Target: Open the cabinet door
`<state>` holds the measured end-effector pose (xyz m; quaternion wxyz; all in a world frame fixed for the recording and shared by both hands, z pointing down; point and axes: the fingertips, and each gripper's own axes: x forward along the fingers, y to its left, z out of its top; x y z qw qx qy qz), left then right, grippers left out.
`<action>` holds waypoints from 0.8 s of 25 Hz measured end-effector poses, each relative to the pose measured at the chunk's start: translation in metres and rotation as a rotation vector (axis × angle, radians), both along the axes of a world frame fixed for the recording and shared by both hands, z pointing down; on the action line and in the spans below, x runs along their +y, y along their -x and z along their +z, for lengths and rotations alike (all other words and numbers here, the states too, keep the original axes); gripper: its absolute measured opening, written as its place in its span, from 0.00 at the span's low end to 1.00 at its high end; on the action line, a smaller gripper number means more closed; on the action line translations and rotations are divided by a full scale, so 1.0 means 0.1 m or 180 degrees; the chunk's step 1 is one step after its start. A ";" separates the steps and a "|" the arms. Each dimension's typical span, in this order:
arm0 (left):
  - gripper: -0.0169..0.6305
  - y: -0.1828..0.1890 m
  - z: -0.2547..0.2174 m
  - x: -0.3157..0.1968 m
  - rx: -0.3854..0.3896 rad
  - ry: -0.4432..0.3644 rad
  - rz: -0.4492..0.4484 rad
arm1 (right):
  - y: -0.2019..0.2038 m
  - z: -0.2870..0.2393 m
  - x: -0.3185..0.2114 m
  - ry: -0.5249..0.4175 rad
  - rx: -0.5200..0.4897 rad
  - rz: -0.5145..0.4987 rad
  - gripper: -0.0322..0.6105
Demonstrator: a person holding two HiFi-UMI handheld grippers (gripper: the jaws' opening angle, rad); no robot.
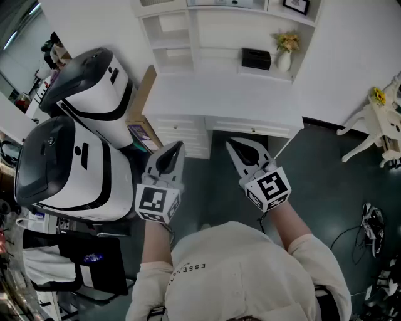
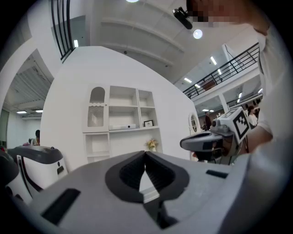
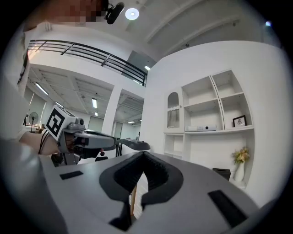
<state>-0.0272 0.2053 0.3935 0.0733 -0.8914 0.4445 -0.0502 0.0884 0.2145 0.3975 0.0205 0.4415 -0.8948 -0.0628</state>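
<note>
Fingers closed tip to tip on both grippers, nothing gripped.

Head view: left gripper [image 1: 177, 149] and right gripper [image 1: 233, 146] are side by side and apart, both aimed at the white desk [image 1: 207, 94]. Neither touches it. Shelf hutch [image 1: 216, 31] stands on the back of the desk. Black box [image 1: 256, 58] sits at the desk's back right, with a vase [image 1: 285, 51] of yellow flowers just right of it. Picture frame [image 1: 296, 6] is on a shelf above them. Drawers [image 1: 182, 130] are under the desk's left end. White-and-black machine [image 1: 62, 166] stands left of the desk, a second one behind it. Brown board [image 1: 143, 94] leans between the machines and the desk. Dark floor [image 1: 326, 169] below.

Left gripper view: finger pads [image 2: 130, 171] meet at the tip, empty. Cabinet door [image 2: 95, 116] is slatted, looks shut, and sits in the hutch's upper-left bay under an arched niche [image 2: 97, 95], well ahead of the tips. Right gripper shows at right, its marker cube [image 2: 240, 123] facing the camera.

Right gripper view: pads [image 3: 126, 174] together at the tip, nothing held. Same slatted door is in the hutch's left column, looks shut. Left gripper shows at left, well apart from the door.
</note>
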 end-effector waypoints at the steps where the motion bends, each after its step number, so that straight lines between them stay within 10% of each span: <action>1: 0.03 0.01 0.00 0.01 0.0012 0.0005 -0.0007 | 0.01 0.00 0.01 0.0010 -0.0006 -0.0007 0.07; 15: 0.05 0.11 0.00 0.13 0.0276 0.0013 0.0068 | 0.05 0.11 0.06 0.0207 -0.0053 0.0131 0.07; 20: 0.35 0.36 -0.18 -0.03 0.0189 -0.0208 0.0016 | 0.22 0.11 -0.02 0.0217 -0.0073 0.0185 0.07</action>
